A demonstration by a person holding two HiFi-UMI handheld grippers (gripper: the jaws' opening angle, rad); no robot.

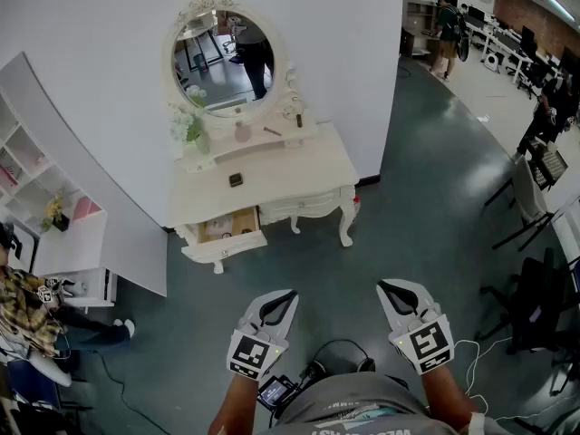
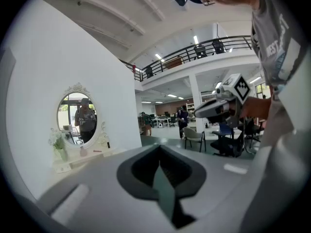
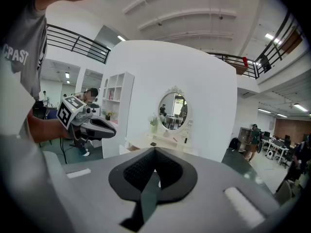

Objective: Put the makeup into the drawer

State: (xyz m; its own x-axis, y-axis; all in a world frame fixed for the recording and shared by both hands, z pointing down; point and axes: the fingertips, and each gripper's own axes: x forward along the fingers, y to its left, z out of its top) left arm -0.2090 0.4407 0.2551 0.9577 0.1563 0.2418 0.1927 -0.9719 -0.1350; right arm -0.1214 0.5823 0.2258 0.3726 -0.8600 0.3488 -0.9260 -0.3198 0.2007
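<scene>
While standing well apart from dressing table (image 1: 299, 166), left gripper (image 1: 279, 304) and right gripper (image 1: 395, 295) were both shut, empty. Makeup (image 1: 236, 179), seemingly small dark compact, lay mid-tabletop; drawer (image 1: 225, 246) open under front-left edge. Risk: jaws arriving unopened could shove makeup off edge.

Both forearms reach fwd side by side, L gripper (image 1: 277, 306) & R gripper (image 1: 397, 294) well apart, each tilted slightly down, jaws pressed together w/ nothing between.
</scene>
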